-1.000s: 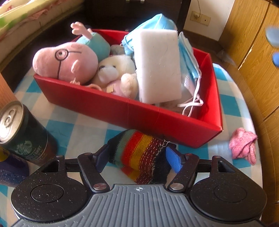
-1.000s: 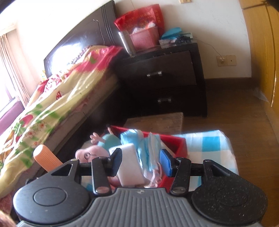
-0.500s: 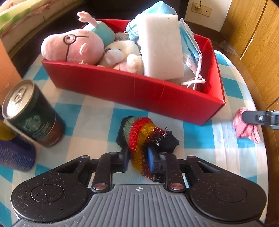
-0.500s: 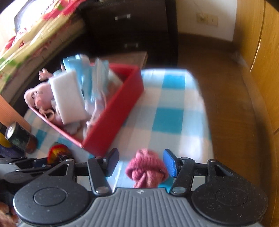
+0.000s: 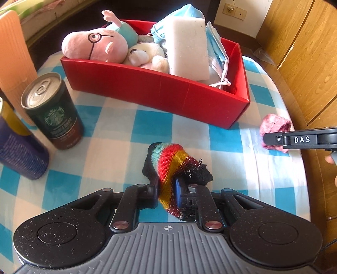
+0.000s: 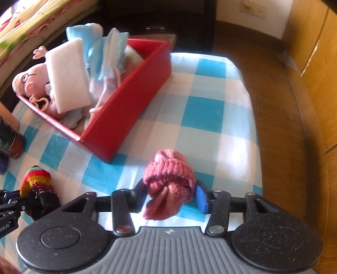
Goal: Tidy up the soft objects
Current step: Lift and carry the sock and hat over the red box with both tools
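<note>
My left gripper is shut on a rainbow-striped knit sock, held just above the blue-checked tablecloth in front of the red box. My right gripper has its jaws closed against a pink knit sock near the table's right side. The red box holds a pink pig plush, a small bear, a white sponge and blue face masks. The pink sock and right gripper show in the left wrist view; the striped sock shows in the right wrist view.
A dark Starbucks can, a purple sleeved container and an orange ribbed cylinder stand at the table's left. Wooden cabinets stand right of the table. A bed lies beyond the box.
My left gripper has closed on the striped sock and drawn back from the box. My right gripper has swung down to the pink sock and closed its jaws against it.
</note>
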`<state>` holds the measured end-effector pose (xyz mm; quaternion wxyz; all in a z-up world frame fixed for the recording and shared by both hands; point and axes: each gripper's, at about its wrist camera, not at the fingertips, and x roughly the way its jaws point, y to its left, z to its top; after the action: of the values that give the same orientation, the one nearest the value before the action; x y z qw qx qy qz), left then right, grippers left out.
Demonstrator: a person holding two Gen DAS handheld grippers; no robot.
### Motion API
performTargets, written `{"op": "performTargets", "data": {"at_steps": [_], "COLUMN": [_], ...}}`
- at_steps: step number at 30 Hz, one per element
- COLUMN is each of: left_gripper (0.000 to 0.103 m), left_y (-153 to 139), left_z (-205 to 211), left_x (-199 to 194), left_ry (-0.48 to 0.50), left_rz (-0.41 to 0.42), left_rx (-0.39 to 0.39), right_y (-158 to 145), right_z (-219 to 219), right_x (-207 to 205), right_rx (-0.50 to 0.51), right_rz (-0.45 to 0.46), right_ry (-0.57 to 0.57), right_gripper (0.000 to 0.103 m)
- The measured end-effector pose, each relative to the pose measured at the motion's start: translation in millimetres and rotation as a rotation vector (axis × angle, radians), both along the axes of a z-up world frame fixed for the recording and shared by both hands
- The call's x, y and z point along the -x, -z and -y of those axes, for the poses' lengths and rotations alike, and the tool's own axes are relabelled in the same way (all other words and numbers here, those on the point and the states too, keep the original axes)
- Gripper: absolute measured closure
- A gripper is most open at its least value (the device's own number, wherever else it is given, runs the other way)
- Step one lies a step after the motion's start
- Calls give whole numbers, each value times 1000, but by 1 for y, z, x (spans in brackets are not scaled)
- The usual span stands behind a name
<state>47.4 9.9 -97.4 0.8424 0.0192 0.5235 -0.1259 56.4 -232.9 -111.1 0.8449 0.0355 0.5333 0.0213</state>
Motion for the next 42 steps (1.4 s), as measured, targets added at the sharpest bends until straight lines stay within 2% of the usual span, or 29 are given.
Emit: {"op": "performTargets", "data": {"at_steps": [7, 20, 30, 38, 42], "left_gripper": [90, 90, 90, 89, 89], "left_y": [-19, -105, -143, -166, -172], "left_z": [-9, -32, -44, -44, -44], "left_x": [12, 32, 52, 58, 56], "left_ry": [-15, -55, -66, -78, -89], "left_rz": [40, 251, 385, 476, 500], "left_rx": [46, 166, 210, 225, 242], "right_y": [-13, -97, -142, -164, -171], "right_z": [-16, -56, -73, -79, -80], "right_x": [22, 75, 111, 123, 122], "right_rx": [-66, -209, -173, -91, -78], "right_rz": [21, 253, 421, 542, 574], "right_ry": [-38, -143, -180, -166, -159], "right_gripper": [85, 85, 85, 85, 85]}}
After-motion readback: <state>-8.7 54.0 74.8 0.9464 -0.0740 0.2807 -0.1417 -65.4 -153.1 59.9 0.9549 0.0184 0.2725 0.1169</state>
